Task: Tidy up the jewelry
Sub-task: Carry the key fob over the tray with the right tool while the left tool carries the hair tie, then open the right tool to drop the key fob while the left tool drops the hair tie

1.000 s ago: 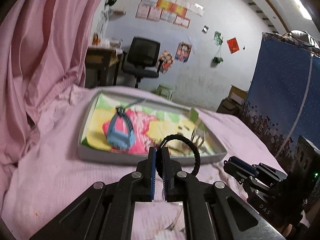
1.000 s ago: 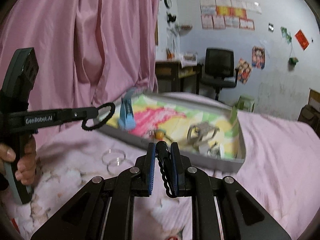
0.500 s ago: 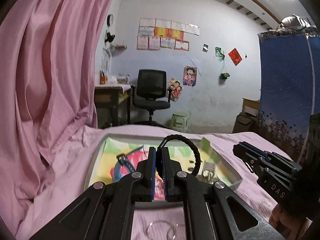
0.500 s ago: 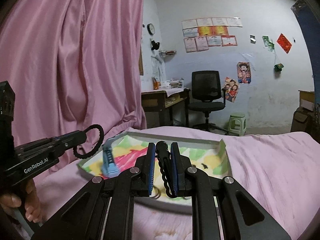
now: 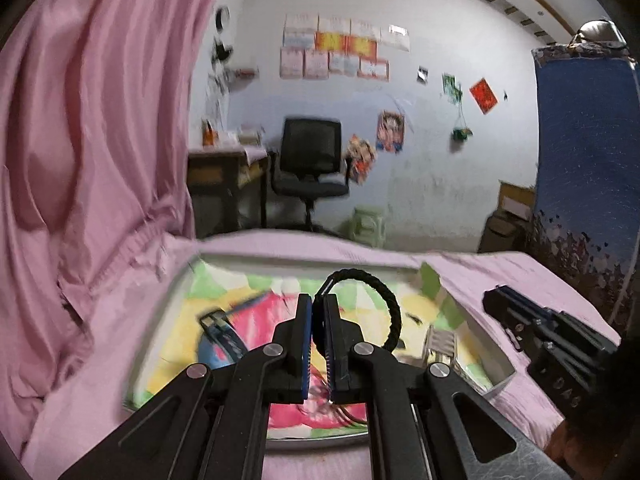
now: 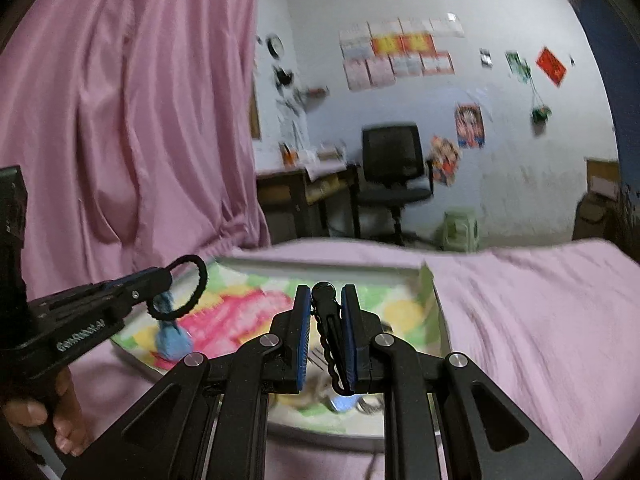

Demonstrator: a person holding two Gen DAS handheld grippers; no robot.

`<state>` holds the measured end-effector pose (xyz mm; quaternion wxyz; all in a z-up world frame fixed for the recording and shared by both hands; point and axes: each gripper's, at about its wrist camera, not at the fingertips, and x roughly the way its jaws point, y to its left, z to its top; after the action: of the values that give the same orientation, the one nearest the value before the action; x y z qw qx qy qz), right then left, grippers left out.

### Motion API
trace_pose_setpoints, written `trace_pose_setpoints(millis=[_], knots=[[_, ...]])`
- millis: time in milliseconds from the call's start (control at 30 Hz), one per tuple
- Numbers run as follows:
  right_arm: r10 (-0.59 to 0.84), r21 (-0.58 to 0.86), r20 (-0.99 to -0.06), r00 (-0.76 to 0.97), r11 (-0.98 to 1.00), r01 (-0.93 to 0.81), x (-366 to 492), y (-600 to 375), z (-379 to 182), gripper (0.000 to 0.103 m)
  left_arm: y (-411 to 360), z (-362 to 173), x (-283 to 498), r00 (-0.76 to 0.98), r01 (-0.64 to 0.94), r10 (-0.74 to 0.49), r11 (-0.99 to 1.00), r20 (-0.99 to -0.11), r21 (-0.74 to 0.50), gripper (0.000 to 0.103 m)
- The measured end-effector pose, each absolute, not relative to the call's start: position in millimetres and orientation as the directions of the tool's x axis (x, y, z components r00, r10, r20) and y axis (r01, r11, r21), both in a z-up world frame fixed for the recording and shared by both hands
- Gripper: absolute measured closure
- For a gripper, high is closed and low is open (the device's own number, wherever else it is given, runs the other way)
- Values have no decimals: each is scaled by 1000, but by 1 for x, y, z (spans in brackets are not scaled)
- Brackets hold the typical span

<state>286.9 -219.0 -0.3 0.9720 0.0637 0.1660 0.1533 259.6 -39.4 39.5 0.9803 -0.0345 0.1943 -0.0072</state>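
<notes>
Both claws are pinched shut on jewelry above the shallow grey tray with the colourful printed liner (image 5: 506, 374), which serves as the landmark. Nearest, the left claw (image 5: 318, 334) grips a black braided cord bracelet (image 5: 390, 304) whose loop arcs up and to the right of the blue pads, hanging over the tray's near half. Beside it, the right claw (image 6: 325, 334) clamps a slim black clip-like piece with a wavy edge (image 6: 330, 336), standing upright between its pads, over the tray's near right corner; what exactly the piece is cannot be told. Inside the tray lie a blue strap-like item (image 5: 222, 338) toward the left and a small pale ridged hair clip (image 5: 442, 342) toward the right; the rest is blurred. The tray rests on a bed covered with pink cloth (image 6: 540, 320); a pink curtain (image 5: 92, 140) hangs to the tray's left, and a black office chair (image 5: 310, 160) stands well beyond it. Judging by this, the step in hand is carrying pieces to the tray; next, each claw likely needs lowering over a free patch of liner, then opening gently.
</notes>
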Motion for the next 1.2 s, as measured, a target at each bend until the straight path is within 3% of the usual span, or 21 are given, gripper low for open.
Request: trace_pose_setpoints(millis=[100, 500, 833, 1200], knots=[[291, 201, -382, 877, 952, -229, 299, -224, -16, 89, -39, 26, 273, 890, 1, -40, 996, -453, -85, 97], [262, 232, -514, 817, 959, -161, 319, -230, -50, 89, -48, -3, 300, 790, 8, -35, 999, -612, -47, 97], [266, 251, -554, 789, 957, -147, 323, -231, -60, 89, -43, -16, 310, 732, -11, -38, 998, -680, -68, 97], [277, 266, -572, 773, 953, -145, 327, -230, -64, 89, -43, -19, 312, 726, -8, -37, 998, -686, -62, 96]])
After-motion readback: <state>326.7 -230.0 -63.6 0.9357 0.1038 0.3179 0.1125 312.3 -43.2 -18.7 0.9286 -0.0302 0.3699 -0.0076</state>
